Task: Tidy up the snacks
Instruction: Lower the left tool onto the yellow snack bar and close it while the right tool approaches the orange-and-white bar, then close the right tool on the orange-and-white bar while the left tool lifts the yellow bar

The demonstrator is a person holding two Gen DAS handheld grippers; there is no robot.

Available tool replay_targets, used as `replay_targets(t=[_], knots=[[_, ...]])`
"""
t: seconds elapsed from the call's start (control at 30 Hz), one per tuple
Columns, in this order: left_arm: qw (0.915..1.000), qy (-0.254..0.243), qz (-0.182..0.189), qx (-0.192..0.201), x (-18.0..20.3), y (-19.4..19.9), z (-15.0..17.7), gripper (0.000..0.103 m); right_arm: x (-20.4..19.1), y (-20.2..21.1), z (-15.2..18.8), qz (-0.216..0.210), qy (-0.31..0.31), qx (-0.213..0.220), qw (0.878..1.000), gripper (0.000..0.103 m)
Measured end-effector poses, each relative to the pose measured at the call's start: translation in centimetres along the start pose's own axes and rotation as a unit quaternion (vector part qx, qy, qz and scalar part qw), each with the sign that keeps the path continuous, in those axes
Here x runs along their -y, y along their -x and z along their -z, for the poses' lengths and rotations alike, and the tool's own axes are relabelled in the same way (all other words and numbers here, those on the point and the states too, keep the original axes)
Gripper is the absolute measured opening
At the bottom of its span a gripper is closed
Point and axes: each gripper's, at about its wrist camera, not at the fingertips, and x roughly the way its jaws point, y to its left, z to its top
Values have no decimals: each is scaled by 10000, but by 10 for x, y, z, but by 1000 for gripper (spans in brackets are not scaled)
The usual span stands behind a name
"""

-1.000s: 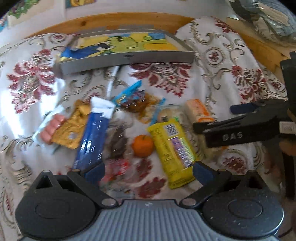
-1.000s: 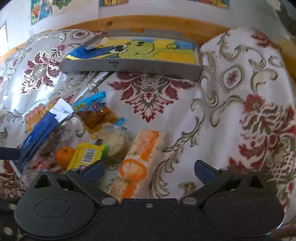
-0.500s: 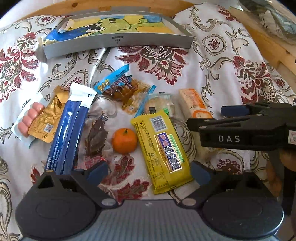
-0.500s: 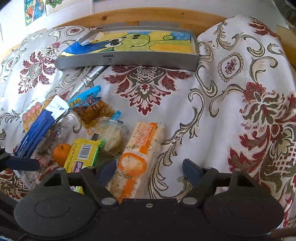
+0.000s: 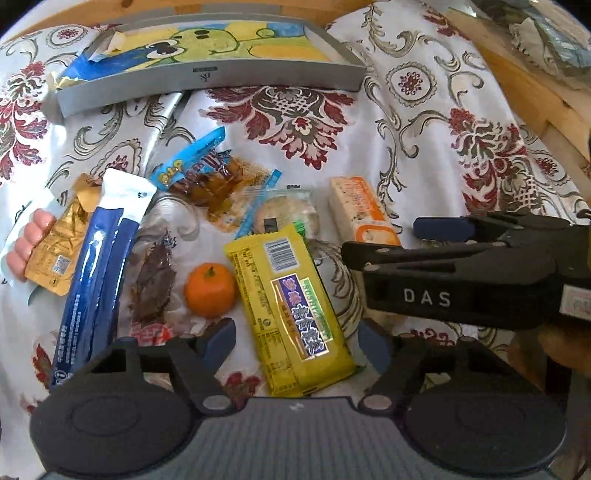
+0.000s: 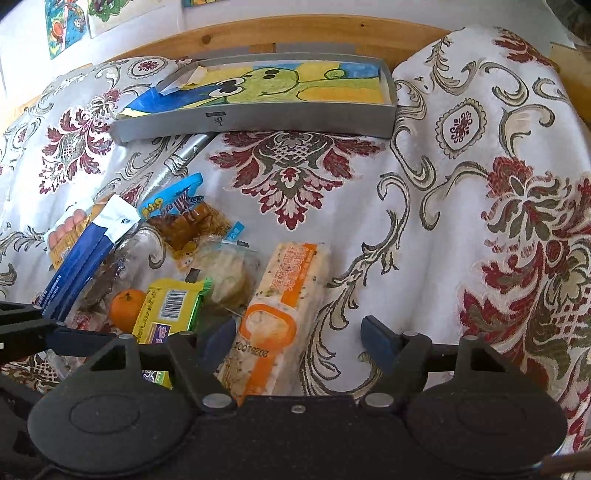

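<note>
Several snacks lie in a loose heap on a floral cloth. My left gripper is open above the near end of a yellow packet, with a small orange and a blue stick pack just to its left. My right gripper is open over the near end of an orange-and-white bar; in the left wrist view it reaches in from the right beside that bar. A round biscuit pack sits between the bar and the yellow packet. A grey tray with a cartoon lining stands behind.
Left of the heap lie a gold sachet, a pink sausage pack, a dark dried-snack bag and a blue candy wrapper. A wooden rail runs behind the tray. Bare cloth spreads to the right.
Both grippers have dropped lower and nearer to the snacks. The left now frames the yellow packet; the right has closed in on the orange-and-white bar and its fingers have narrowed slightly.
</note>
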Motion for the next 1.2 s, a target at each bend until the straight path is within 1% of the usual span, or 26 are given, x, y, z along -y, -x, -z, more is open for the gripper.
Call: replay_targets(t=[0.1, 0.23, 0.37, 0.4, 0.47, 0.5, 0.53, 0.73, 0.8, 0.9, 1.0, 1.13, 1.2], knots=[[9999, -33, -142, -67, 0, -8, -5, 77, 1, -1, 0, -24, -64, -16, 10000, 76], [9998, 167, -113, -90, -4, -14, -9, 76, 1, -2, 1, -34, -79, -18, 10000, 77], [9997, 109, -196, -82, -3, -20, -8, 75, 1, -4, 1, -36, -110, -21, 9999, 77], [9997, 106, -204, -85, -3, -20, -7, 73, 1, -4, 1, -38, -97, -13, 9999, 77], [9996, 86, -277, -73, -4, -19, -6, 66, 0, -6, 1, -44, -77, -3, 10000, 77], [9994, 80, -329, -69, -4, -18, -5, 59, 0, -6, 1, -46, -77, -1, 10000, 77], [9992, 96, -383, -70, -5, -16, -4, 55, 1, -6, 1, -53, -82, 1, 10000, 78], [9987, 350, -363, -38, -17, -1, 6, 51, 1, -6, 1, -57, -96, 17, 9999, 77], [9988, 367, -332, -34, -20, 4, 10, 50, -1, -4, 2, -14, -26, 27, 10000, 77], [9986, 409, -344, 33, -25, 10, 16, 50, -7, -6, 3, 31, 172, -21, 9998, 87], [9984, 419, -386, 70, -26, 11, 18, 52, -15, -10, 5, 144, 434, -71, 9989, 92], [9987, 185, -473, 80, -20, 9, 19, 60, -24, -16, 9, 313, 712, -146, 9969, 94], [9986, 43, -515, 64, -17, 8, 19, 62, -25, -17, 10, 353, 733, -131, 9966, 92]])
